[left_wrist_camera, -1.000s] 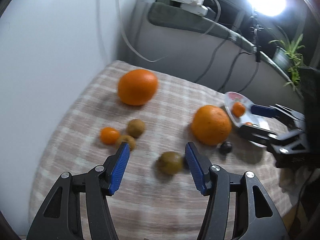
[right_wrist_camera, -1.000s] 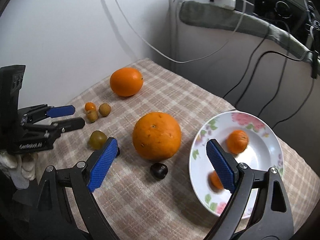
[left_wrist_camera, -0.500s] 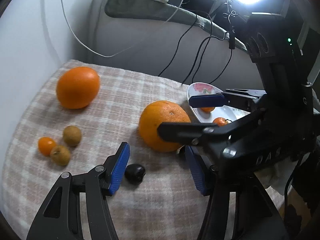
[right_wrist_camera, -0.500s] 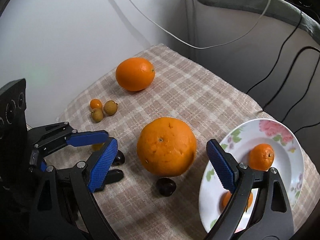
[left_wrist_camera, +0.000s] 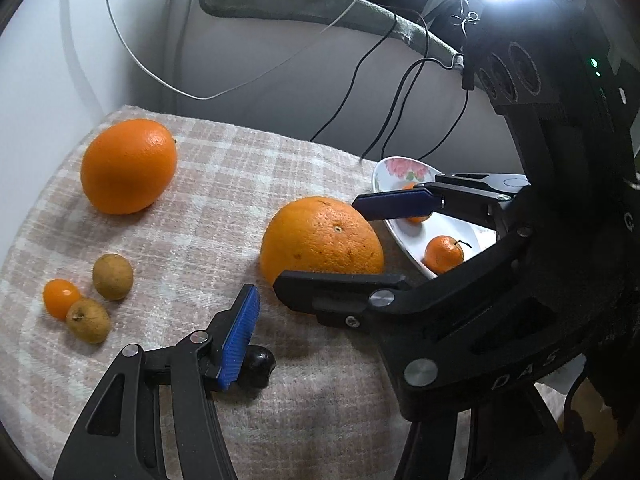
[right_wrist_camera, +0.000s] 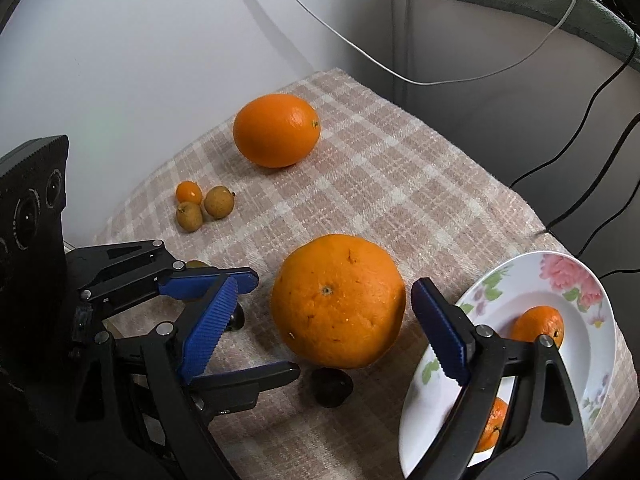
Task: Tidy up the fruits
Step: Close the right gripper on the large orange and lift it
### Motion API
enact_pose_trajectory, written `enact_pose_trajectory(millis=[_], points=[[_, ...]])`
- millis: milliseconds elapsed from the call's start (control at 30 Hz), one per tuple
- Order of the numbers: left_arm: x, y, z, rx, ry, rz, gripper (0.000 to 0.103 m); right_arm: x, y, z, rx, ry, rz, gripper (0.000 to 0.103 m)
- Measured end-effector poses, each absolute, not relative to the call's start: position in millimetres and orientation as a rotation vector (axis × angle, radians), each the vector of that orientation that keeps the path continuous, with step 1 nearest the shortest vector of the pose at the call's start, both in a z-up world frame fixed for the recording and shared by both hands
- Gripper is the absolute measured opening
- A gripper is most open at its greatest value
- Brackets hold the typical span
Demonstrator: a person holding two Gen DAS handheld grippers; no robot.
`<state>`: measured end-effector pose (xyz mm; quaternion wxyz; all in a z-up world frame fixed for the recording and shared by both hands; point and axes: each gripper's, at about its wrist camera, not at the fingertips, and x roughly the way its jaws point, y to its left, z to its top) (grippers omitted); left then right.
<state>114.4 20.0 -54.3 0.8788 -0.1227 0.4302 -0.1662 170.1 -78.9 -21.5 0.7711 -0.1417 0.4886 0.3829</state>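
Here the right gripper (right_wrist_camera: 324, 328) points down at the big orange (right_wrist_camera: 338, 300), w/ its blue pads on both sides of the fruit but not touching it; the jaws are wide and are closing a little. In the left view this gripper (left_wrist_camera: 360, 244) crosses in front, one finger above the orange (left_wrist_camera: 322, 236) and one below. The left gripper (left_wrist_camera: 304, 344) is approx. half open and holds nothing; its right finger is hidden behind the right tool. Its left pad (left_wrist_camera: 240, 336) is just beside a small dark fruit (left_wrist_camera: 258, 362) on the cloth (left_wrist_camera: 224, 184); if they touch, I cannot tell. In the right view the left gripper (right_wrist_camera: 248, 328) comes in from the left side, and another dark fruit (right_wrist_camera: 332, 386) lies just in front of the big orange. The plate (right_wrist_camera: 592, 364) w/ flower print is at the right and has two mandarins, one (right_wrist_camera: 538, 326) near the far side and one (right_wrist_camera: 492, 424) partly behind the right finger. Further on the cloth lies a second orange (right_wrist_camera: 277, 130) near the wall (right_wrist_camera: 140, 40), and a group of three small fruits: one kumquat (right_wrist_camera: 189, 192) and two brown ones (right_wrist_camera: 218, 201), close together.
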Motion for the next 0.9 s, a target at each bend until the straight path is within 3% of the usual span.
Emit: enact_pose_trajectory(millis=[267,367,900], points=[[120.4,15.6,-61.3,-0.264,0.912,-0.353,0.057,173.9,-75.9,-29.5,-0.331,1.078,0.824,0.087],[122.7,14.7,-64.1,-0.269,0.914,-0.356,0.057,177.0,-76.9,-35.3,-0.341,1.089,0.803,0.078],[120.0,8.9,-61.9,-0.276,0.889,-0.347,0.055,179.1,-80.3,-33.9,-0.291,1.084,0.797,0.076]])
